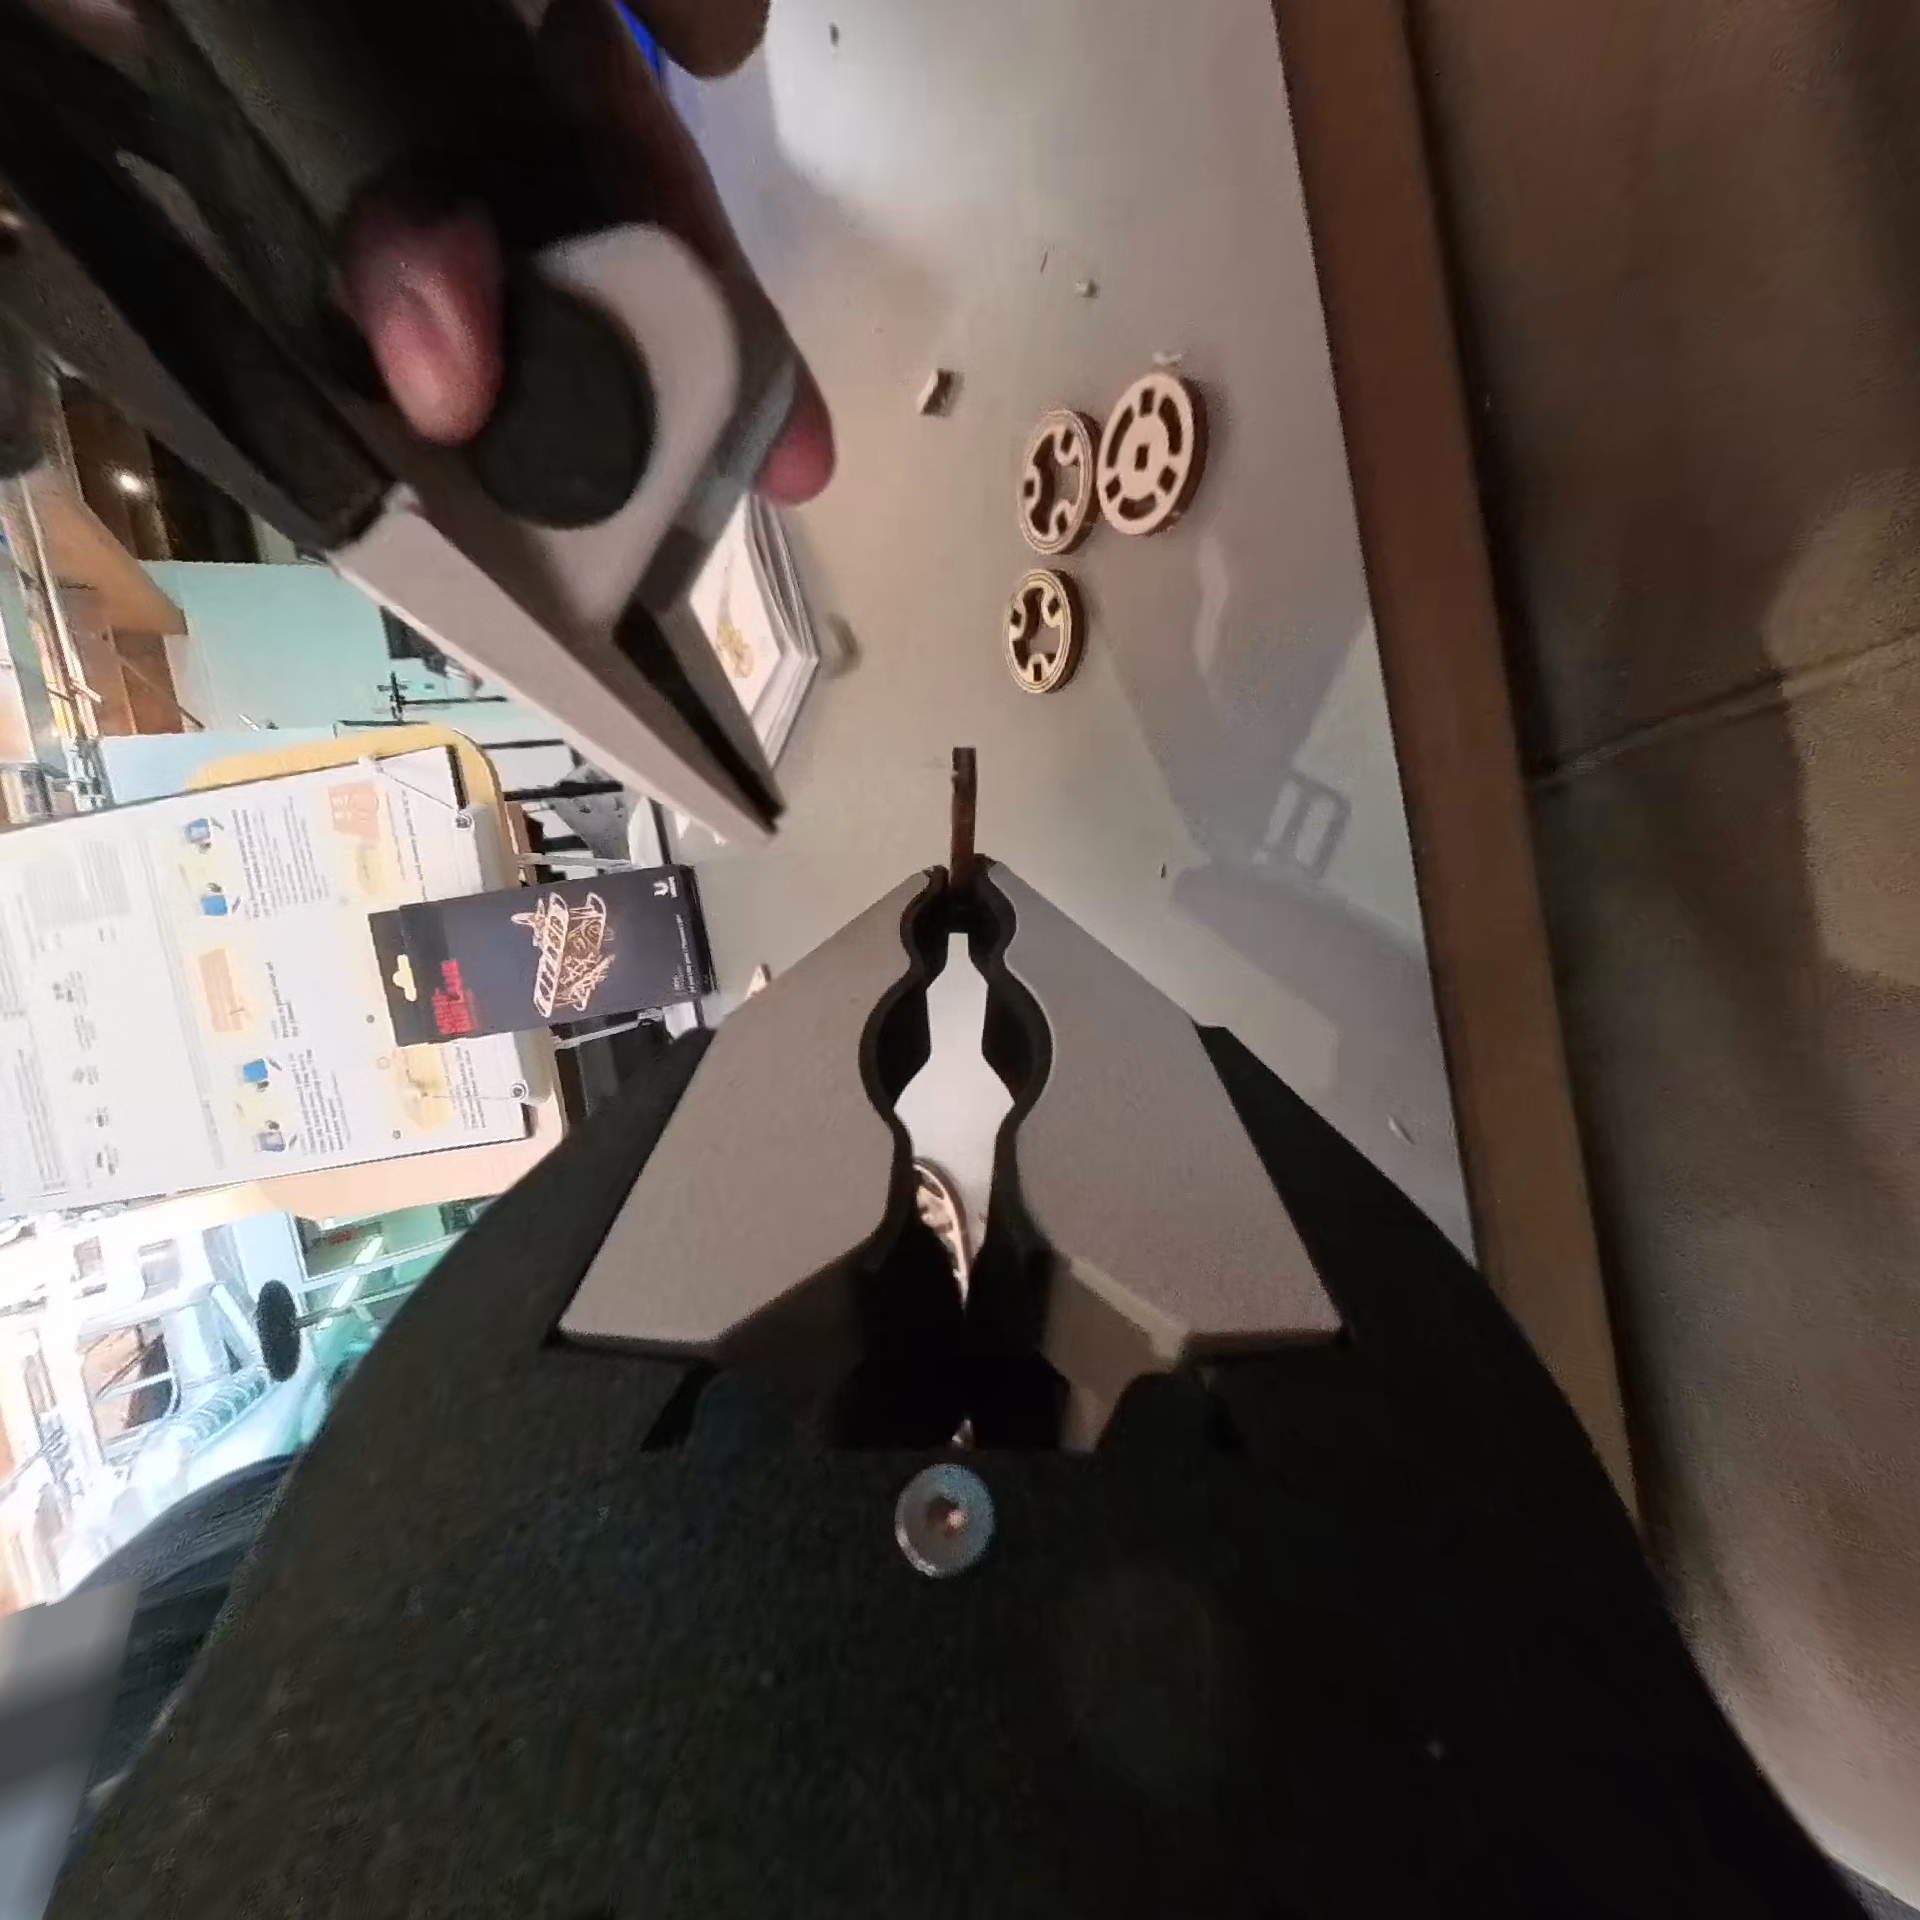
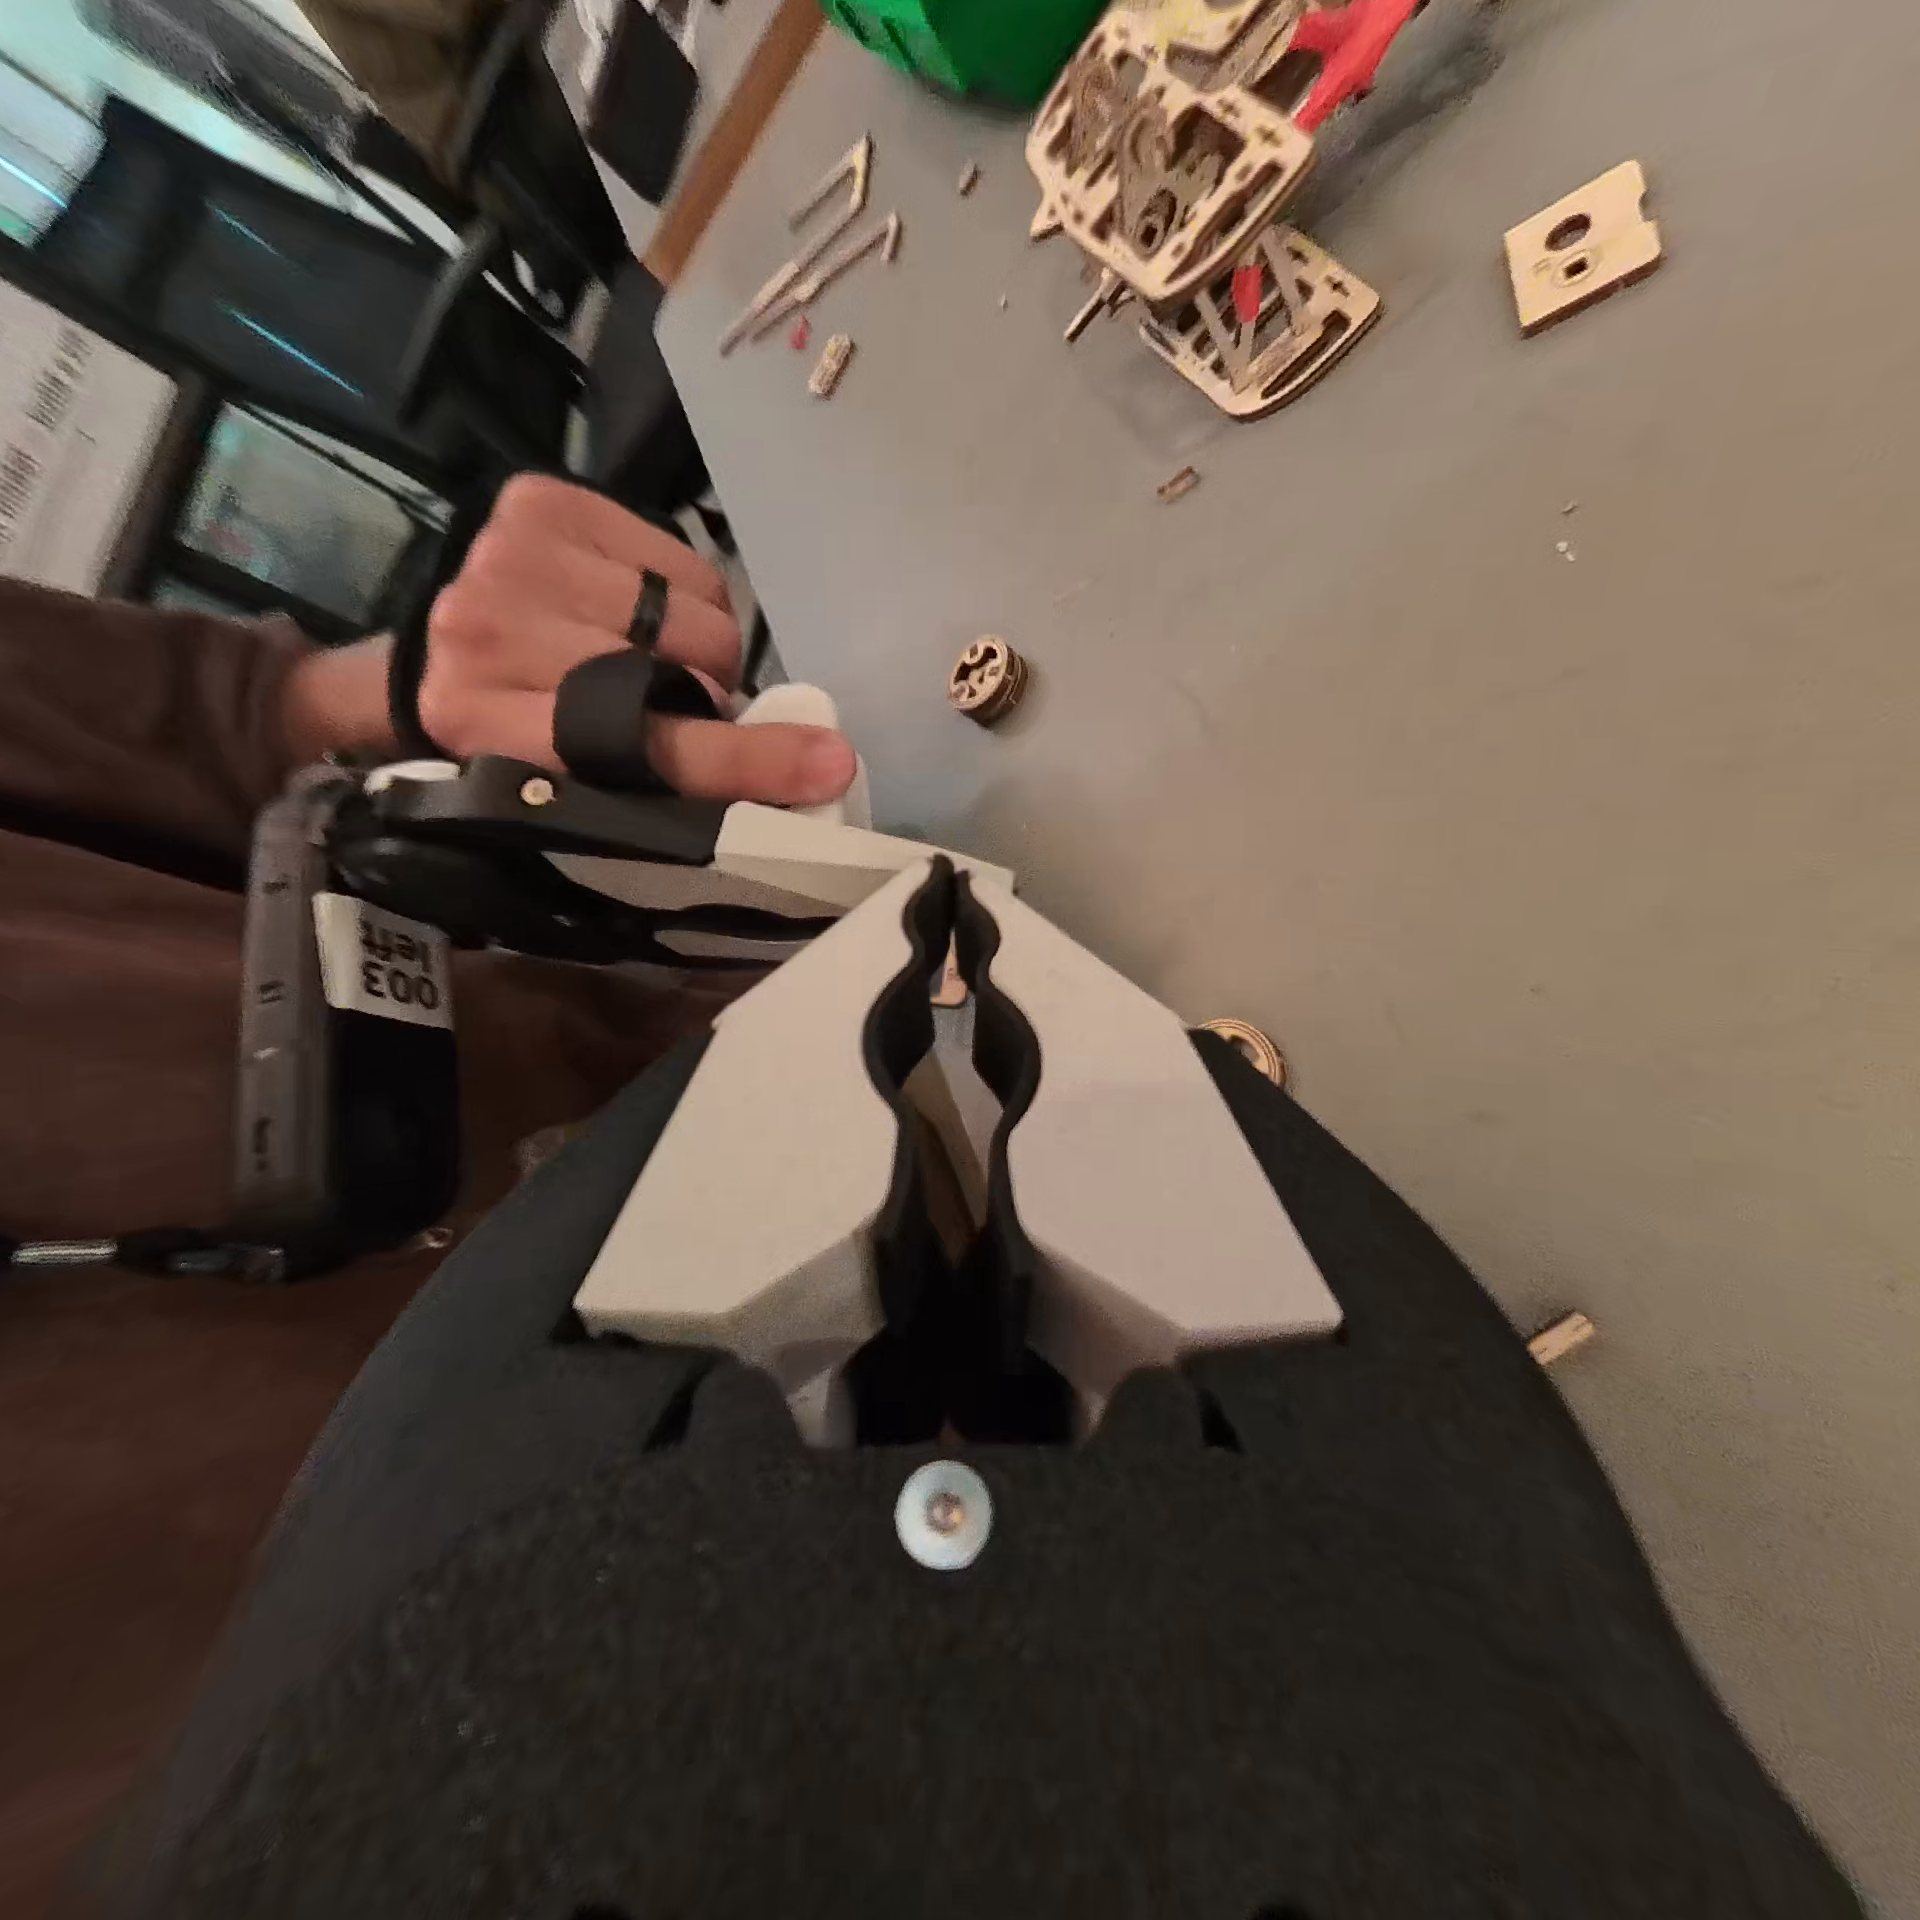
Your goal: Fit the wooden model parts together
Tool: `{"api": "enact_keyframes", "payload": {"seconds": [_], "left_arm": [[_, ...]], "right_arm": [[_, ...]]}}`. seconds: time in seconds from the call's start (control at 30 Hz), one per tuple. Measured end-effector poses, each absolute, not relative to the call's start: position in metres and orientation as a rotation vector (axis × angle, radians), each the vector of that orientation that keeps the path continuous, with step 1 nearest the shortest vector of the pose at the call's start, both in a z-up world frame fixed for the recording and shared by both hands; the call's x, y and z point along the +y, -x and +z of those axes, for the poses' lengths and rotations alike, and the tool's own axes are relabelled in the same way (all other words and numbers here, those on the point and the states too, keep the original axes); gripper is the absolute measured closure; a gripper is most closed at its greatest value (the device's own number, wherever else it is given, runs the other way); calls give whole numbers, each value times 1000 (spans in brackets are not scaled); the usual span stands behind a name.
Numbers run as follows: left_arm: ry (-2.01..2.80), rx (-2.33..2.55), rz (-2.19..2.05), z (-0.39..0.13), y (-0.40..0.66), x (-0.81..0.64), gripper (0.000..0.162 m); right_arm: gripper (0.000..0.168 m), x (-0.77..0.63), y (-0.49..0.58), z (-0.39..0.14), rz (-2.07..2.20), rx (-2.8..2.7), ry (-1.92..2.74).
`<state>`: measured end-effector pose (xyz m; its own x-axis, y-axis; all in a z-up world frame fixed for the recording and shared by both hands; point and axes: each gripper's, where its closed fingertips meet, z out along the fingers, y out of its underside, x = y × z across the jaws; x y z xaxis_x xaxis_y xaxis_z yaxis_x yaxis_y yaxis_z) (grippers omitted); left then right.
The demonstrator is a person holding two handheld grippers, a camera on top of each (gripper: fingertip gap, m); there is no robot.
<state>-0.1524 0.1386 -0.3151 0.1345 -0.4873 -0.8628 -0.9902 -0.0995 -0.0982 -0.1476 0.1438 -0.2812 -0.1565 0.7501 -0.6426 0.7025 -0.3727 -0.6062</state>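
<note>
Left tongs (image 1: 961, 883): closed on a thin wooden piece (image 1: 963, 805), held edge-on; piece sticks out past the tips, up off the grey surface (image 1: 1039, 156).
Right tongs (image 2: 948, 883): tips pressed together, nothing seen between them; in the left wrist view, slanting in from upper left (image 1: 753, 805), tips just left of the gripped piece, not touching it.
Left tongs from the right wrist view: lying crosswise just behind the right tips (image 2: 977, 878), a hand (image 2: 582, 644) on the handle.
Small wooden bit (image 2: 948, 992): glimpsed through the gap behind the right tips; cannot tell what it belongs to.
Three wooden discs (image 1: 1101, 488): flat on the surface beyond the left tips, two side by side, one nearer; well apart from the gripped piece.
Stacked wheel (image 2: 985, 681): on its side on the surface, beyond the right tips and a little right.
Half-built wooden model (image 2: 1195, 208): far end of the surface, red parts within, well apart from both tongs.
Square wooden plate (image 2: 1579, 244): right of the model.
Loose sticks (image 2: 831, 249): left of the model, near the surface edge.
Dark box (image 1: 540, 951): standing left of the left tongs.
</note>
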Motion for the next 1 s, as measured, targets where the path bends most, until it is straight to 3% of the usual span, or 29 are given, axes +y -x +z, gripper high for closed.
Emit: {"api": "enact_keyframes", "payload": {"seconds": [0.17,0.27,0.53,0.63,0.8,0.9,1.0], "left_arm": [[1740,1385,862,-315,160,139,162],[1801,1305,868,-313,177,137,162],[2190,590,699,-303,288,84,162],[2314,231,489,-316,313,52,162],[2351,-258,-21,-325,324,22,162],[2287,-415,-429,-315,311,27,162],[2300,-510,-536,-316,322,27,162]], "right_arm": [[168,155,141,-279,1553,-1719,1978],[168,185,134,-290,1312,-1716,1965],[167,237,105,-296,1004,-1643,1789],[155,251,90,-299,1046,-1555,1815],[151,260,73,-310,1069,-1458,1817],[142,266,71,-316,1039,-1439,1768],[141,270,69,-315,977,-1476,1747]]}}
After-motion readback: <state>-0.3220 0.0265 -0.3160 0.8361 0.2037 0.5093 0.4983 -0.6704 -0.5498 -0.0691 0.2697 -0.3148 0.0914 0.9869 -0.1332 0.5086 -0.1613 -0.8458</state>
